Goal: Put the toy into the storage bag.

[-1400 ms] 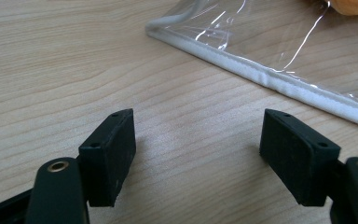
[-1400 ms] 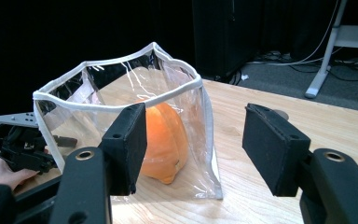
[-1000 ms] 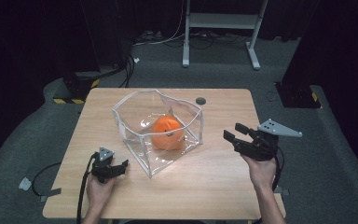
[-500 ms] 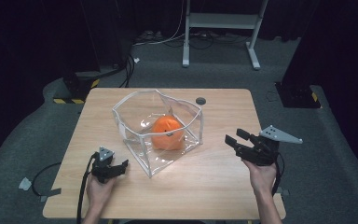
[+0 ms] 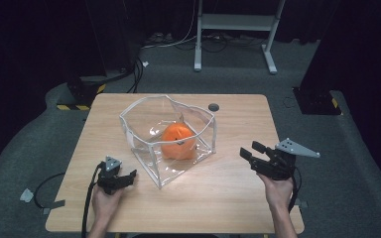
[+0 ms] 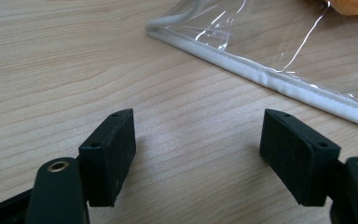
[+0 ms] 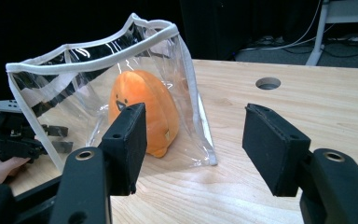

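Observation:
A clear plastic bag [image 5: 149, 124] with white piping stands open in the middle of the wooden table [image 5: 238, 119]. Inside it sits an orange plush toy [image 5: 177, 141], whose small face shows in the right gripper view [image 7: 142, 109]. My left gripper [image 5: 124, 177] rests low on the table just left of the bag's near corner, open and empty, with the bag's white edge [image 6: 270, 77] close ahead of its jaws. My right gripper [image 5: 250, 154] hovers to the right of the bag [image 7: 98, 88], open and empty, pointing toward it.
A round hole [image 5: 213, 107] lies in the tabletop behind the bag. A cable trails from the left gripper off the table's front left. Beyond the table are a white stand's legs [image 5: 238, 29], floor cables and dark equipment.
My right gripper has come down and back toward the near right of the table. The left gripper, bag and toy have stayed put.

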`<state>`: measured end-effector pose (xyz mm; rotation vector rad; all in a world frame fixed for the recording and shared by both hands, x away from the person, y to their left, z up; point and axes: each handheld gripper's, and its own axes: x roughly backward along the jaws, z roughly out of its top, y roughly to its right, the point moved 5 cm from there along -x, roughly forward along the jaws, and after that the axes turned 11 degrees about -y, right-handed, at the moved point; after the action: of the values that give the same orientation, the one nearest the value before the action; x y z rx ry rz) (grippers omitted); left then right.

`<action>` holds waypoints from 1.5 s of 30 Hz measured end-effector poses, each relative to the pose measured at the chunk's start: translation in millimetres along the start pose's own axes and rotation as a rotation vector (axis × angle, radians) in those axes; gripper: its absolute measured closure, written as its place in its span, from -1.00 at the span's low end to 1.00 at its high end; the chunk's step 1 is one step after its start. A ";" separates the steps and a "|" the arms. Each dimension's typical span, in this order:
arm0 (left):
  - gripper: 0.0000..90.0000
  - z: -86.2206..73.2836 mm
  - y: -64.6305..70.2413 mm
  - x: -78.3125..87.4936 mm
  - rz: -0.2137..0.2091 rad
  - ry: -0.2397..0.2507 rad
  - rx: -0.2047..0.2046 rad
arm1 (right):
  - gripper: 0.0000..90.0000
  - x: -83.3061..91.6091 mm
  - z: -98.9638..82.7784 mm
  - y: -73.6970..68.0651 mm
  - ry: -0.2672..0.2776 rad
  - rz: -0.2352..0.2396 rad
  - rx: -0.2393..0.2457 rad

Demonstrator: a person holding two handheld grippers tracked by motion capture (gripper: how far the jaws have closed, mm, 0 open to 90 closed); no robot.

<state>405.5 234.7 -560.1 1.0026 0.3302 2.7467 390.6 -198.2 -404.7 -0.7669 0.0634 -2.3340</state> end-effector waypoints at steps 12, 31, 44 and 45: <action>-0.40 0.0 0.0 0.0 0.000 0.000 0.001 | -0.11 -6.9 -8.9 0.1 -0.016 -0.009 0.004; -0.40 0.0 0.0 0.0 0.000 0.001 0.001 | -0.11 -19.4 -22.3 4.1 -0.044 -0.022 -0.006; -0.40 -0.1 0.0 0.2 0.000 -0.001 0.000 | -0.11 -33.6 -29.7 10.0 -0.065 -0.039 -0.020; -0.40 -0.1 0.0 0.1 -0.001 0.000 0.000 | -0.11 -35.0 -30.4 10.6 -0.068 -0.041 -0.019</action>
<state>405.4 234.7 -560.0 1.0024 0.3311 2.7459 401.4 -189.6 -450.2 -0.8646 0.0404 -2.3471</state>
